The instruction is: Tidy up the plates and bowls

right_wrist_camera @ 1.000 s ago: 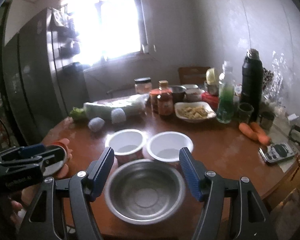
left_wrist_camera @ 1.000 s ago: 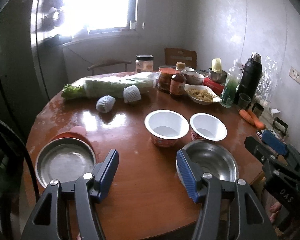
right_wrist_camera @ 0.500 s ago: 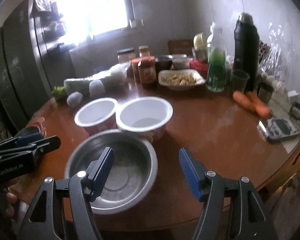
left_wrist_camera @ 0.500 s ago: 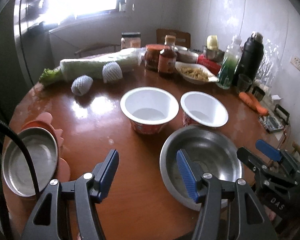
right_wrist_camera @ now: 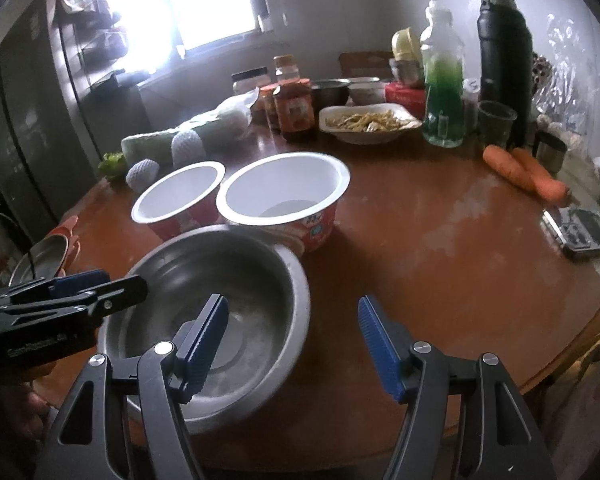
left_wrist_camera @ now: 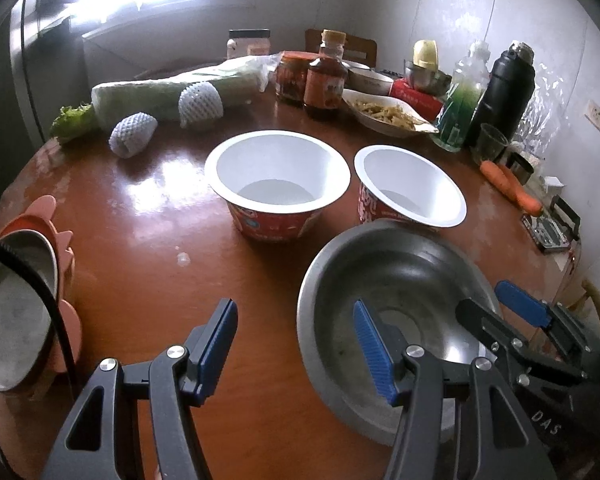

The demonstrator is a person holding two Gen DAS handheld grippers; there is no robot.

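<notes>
I have brought both hands down and forward over the last second, so the steel bowl (left_wrist_camera: pixel 396 320) at the near edge of the table (left_wrist_camera: pixel 148 240) now fills the lower part of both views instead of sitting small ahead of me. My left gripper (left_wrist_camera: pixel 296 344) hangs with its fingers released and nothing between them; its right finger sits over the bowl's left rim and its left finger over bare wood. My right gripper (right_wrist_camera: pixel 292 344) is also released and empty, its left finger over the bowl's inside and its right finger outside the rim.

The two white paper bowls (left_wrist_camera: pixel 278 178) stand just behind the steel bowl, the right-hand one touching or nearly touching its far rim. A second steel bowl (left_wrist_camera: pixel 16 320) rests on an orange plate (left_wrist_camera: pixel 56 216) at the table's left edge, well apart from the rest.

I judge that coming in this close means the steel bowl is my first pick: each hand is placed to straddle a side of its rim. Nothing is stacked yet, so the sorting has barely begun.
</notes>
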